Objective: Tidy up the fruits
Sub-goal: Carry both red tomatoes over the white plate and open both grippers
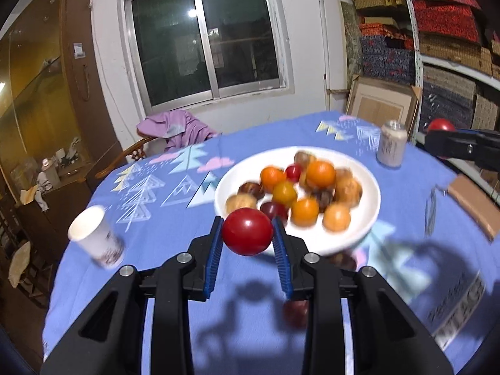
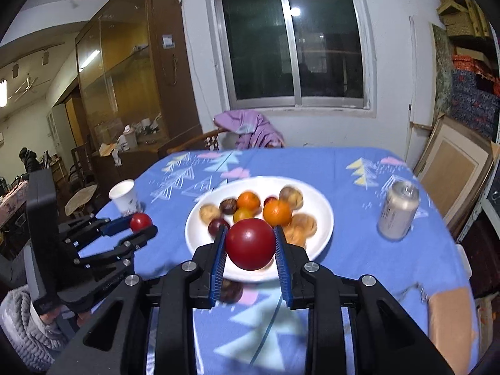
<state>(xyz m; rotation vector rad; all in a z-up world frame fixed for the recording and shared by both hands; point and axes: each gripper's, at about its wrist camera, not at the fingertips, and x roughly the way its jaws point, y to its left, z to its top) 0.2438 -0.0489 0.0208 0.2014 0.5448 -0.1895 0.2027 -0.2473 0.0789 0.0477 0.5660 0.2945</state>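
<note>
My left tool (image 1: 247, 232) is clamped on a smooth, glossy red fruit (image 1: 247, 231), its ribbed blue pads (image 1: 215, 261) pressing both sides; it tilts downward above the desk (image 1: 162, 250), whose blue cloth carries pale triangle prints. My right tool (image 2: 250, 243) grips a second round red fruit (image 2: 250, 243) the same way, angled down likewise. Just beyond both tools sits a shallow white plate (image 2: 318, 218) heaped with round orange, dark red and tan fruits (image 2: 276, 212). Left of it stands a paper cup (image 2: 124, 196), right of it a pale metal can (image 2: 398, 214).
</note>
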